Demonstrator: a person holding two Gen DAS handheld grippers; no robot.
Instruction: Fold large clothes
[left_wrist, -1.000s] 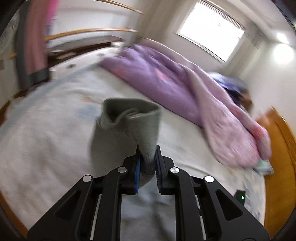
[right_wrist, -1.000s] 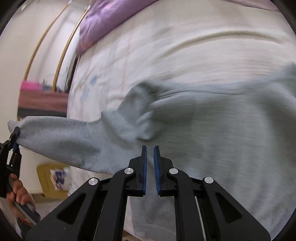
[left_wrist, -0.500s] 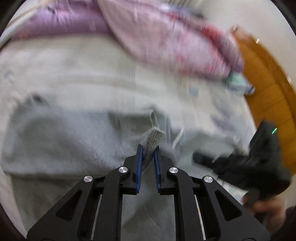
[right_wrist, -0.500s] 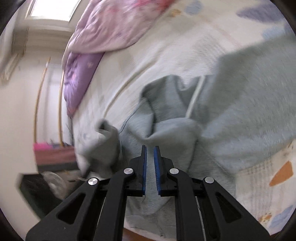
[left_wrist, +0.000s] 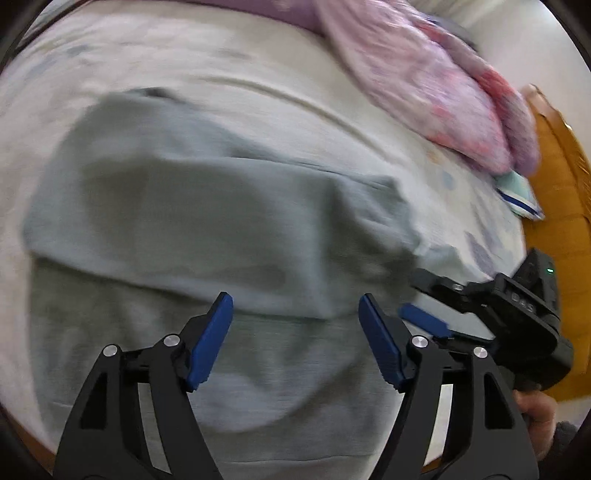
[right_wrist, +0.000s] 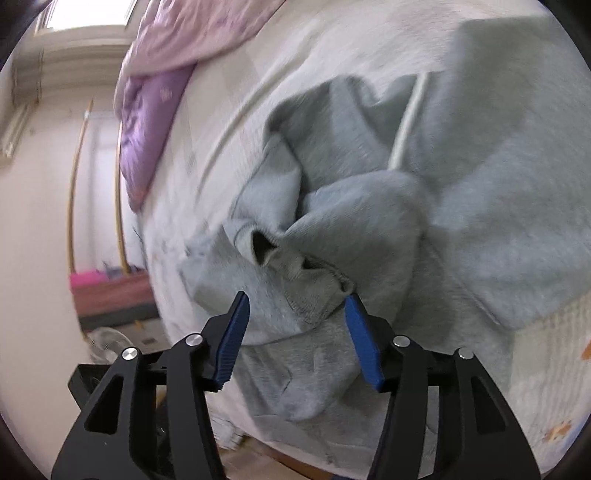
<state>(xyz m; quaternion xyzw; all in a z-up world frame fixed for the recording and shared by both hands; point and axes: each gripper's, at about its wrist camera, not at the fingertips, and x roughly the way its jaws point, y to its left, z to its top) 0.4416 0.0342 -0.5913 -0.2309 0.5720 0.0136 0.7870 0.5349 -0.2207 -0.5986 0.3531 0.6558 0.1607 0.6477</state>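
So the grey sweatshirt (left_wrist: 207, 229) is lying spread out on the bed (left_wrist: 258, 92), with 1 sleeve folded across its body. Left tool (left_wrist: 295, 334) hangs just above the sweatshirt with its 2 blue pads spread wide apart, nothing between them, not touching the fabric as far as I can see. Right tool (right_wrist: 297, 332) is also wide open, empty, sitting right over the sweatshirt's bunched-up end, where a ribbed cuff (right_wrist: 266, 247) with a dark opening sticks up. Its right pad looks like it's touching or nearly touching a fold of the fabric, hard to say with the blur. From the left wrist view you can see the right tool (left_wrist: 421, 299) just beside the sweatshirt's edge. A pink and purple quilt (left_wrist: 424, 85) is heaped on the bed beyond the sweatshirt, well apart from it.
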